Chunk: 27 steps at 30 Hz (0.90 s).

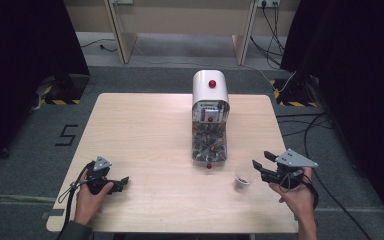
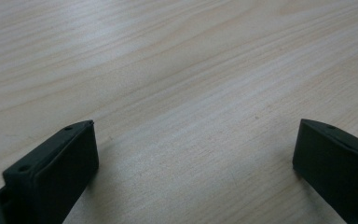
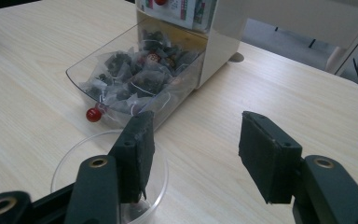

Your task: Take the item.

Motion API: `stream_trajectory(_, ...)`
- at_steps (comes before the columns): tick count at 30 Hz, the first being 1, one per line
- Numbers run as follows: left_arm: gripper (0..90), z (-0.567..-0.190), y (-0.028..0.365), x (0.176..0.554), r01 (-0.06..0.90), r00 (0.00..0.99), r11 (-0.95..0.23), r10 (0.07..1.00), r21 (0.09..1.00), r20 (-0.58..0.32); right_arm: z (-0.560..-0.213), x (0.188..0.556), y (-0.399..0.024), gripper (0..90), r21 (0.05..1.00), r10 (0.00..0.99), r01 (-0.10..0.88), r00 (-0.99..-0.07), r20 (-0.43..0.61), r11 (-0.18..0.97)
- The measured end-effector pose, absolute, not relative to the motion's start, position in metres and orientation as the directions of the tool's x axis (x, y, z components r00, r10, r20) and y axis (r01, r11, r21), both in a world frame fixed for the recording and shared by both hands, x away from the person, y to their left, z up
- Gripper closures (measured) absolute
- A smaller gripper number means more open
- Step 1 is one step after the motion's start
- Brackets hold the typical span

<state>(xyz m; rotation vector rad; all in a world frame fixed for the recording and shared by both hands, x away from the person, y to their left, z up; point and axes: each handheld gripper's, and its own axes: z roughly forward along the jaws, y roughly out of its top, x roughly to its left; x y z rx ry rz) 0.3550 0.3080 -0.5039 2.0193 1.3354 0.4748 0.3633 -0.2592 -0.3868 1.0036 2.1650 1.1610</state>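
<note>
Start at your left. Your left gripper (image 1: pixel 122 181) rests low on the table (image 1: pixel 145 130), near the front edge, and its jaws stand wide apart with only bare wood between them. It holds nothing.

Go toward the middle and you come to the white dispenser (image 1: pixel 210 90), standing upright near the back of the table. Its clear drawer (image 3: pixel 121 70) is pulled out toward you, with a small red knob (image 3: pixel 93 114) on the front. The drawer is full of tea bags (image 3: pixel 135 74). These look very light and soft, and they squash easily. They lie in a loose heap with thin strings, so one bag may drag another along. Pinch one gently at its top corner or by the string.

A bit more to the right stands the clear plastic cup (image 1: pixel 244 176), just in front of the drawer and to its right. Something dark lies at its bottom, most likely a tea bag. The cup looks thin, light and slippery. It will tip or slide if you bump it, and it will bend if you squeeze hard. Hold it by the rim or the side, softly.

Your right gripper (image 1: pixel 258 162) is just beside the cup. Its jaws are open and grip nothing. One jaw sits over the rim of the cup.
</note>
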Motion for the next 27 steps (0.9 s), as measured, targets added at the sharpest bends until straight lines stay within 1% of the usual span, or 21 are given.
stream_trajectory(18,0.0,-0.504,0.308,0.355,0.668,0.412,-0.258,0.909,0.698,-0.059,-0.388,0.364,-0.273,42.7,0.845,0.822,0.413,-0.567,-0.052,0.339)
stream_trajectory(22,0.0,-0.504,0.308,0.355,0.669,0.412,-0.258,0.909,0.697,-0.059,-0.385,0.360,-0.278,41.2,0.849,0.831,0.410,-0.552,-0.060,0.334)
stream_trajectory(27,0.0,-0.504,0.308,0.355,0.669,0.412,-0.258,0.910,0.697,-0.058,-0.390,0.355,-0.280,39.9,0.838,0.839,0.427,-0.539,-0.066,0.341)
